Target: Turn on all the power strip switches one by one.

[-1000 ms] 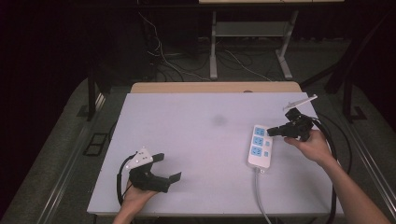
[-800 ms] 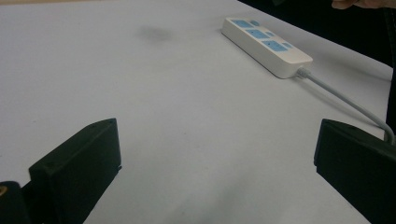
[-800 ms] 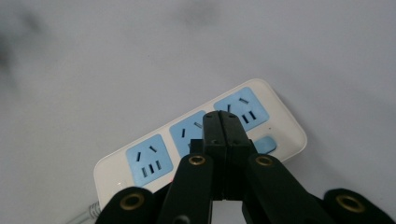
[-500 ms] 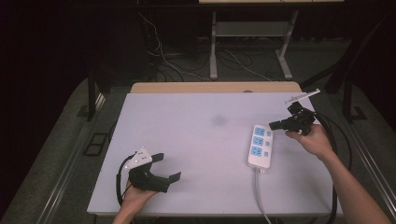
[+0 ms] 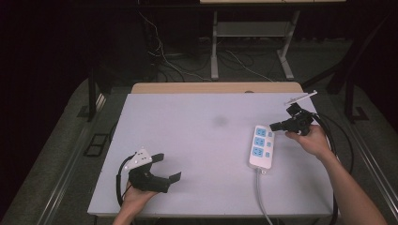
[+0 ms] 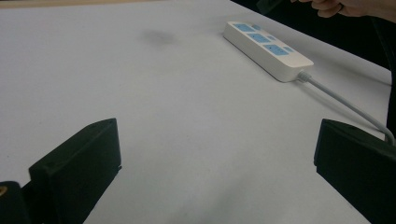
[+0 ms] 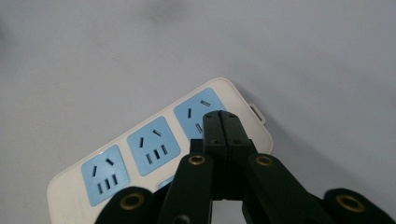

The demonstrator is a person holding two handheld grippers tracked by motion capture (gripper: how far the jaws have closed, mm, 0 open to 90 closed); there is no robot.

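We hold right gripper jaws together above power strip | left gripper jaws apart, resting on table

The power strip is a white, long block with rounded corners, and it lies flat on the table with its sockets facing up. It carries three light blue socket panels in one row, and some small blue buttons sit beside them along one long edge. A white cable leaves one short end. The other short end, with the last blue panel, lies just below the closed tips of the right gripper, and whether they touch it I cannot tell. From the left gripper the strip is well apart, far ahead of its open jaws and toward the right one.
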